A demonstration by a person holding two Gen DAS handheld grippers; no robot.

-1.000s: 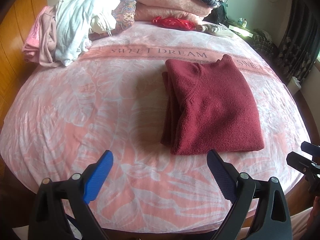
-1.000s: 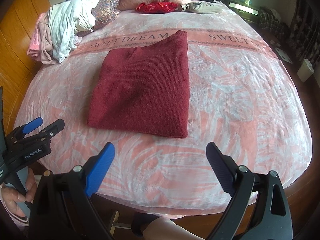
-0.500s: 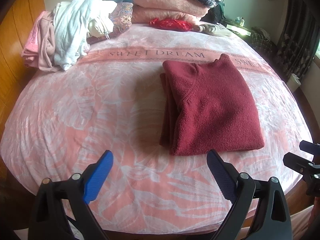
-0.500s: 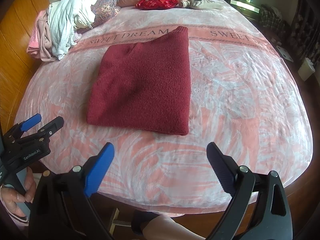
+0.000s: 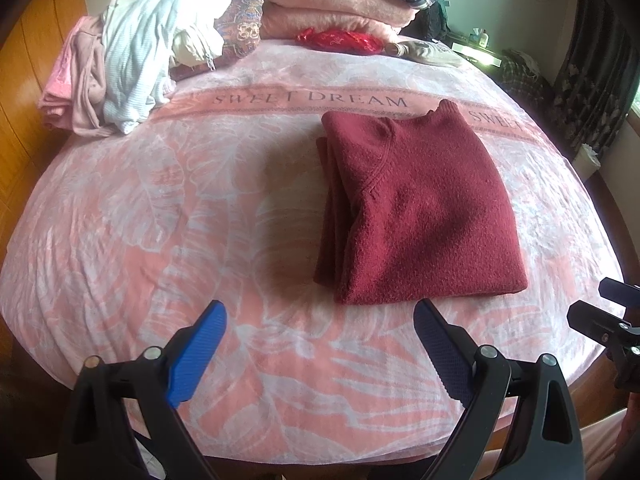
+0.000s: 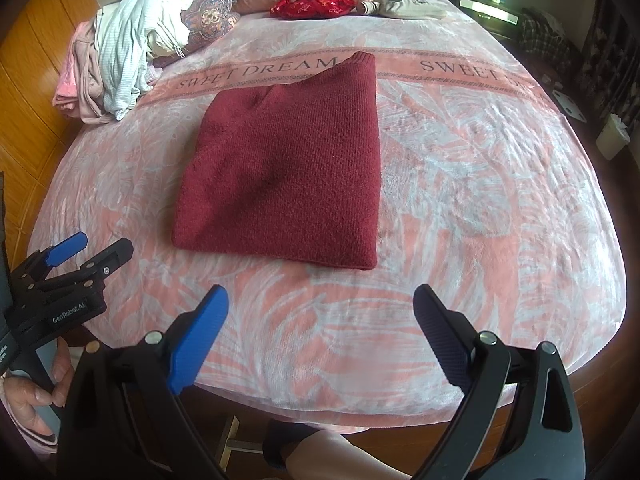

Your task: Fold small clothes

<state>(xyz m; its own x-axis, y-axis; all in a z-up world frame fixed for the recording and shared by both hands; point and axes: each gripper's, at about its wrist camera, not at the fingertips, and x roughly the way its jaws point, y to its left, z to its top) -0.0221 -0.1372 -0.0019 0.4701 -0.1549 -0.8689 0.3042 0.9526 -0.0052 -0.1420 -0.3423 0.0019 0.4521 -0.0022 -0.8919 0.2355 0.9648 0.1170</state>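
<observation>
Pink bedding with pale leaf prints and a "SWEET DREAM" band covers the bed (image 5: 168, 216) in front of me, and a dark red sweater (image 5: 416, 208) lies folded flat on it, right of centre in the left wrist view and near the middle in the right wrist view (image 6: 288, 168). Its left edge shows stacked layers, but I cannot make out how the sleeves are tucked underneath. At the far left sits a heap of unfolded clothes (image 5: 132, 68), white and pink, too bunched for me to separate piece from piece. Behind it are cushions (image 5: 240, 28), folded pink blankets (image 5: 336, 8) and a red cloth (image 5: 340, 38); a plaid item on top is cut off by the frame. My left gripper (image 5: 320, 344) hangs above the near edge of the bed with its jaws spread wide, holding and touching nothing. My right gripper (image 6: 320, 320) is likewise wide open and empty, just short of the sweater's near hem. From the right wrist view I see the left gripper (image 6: 76, 256) off the bed's left corner, with the hand (image 6: 32, 392) on its handle only partly in frame.
</observation>
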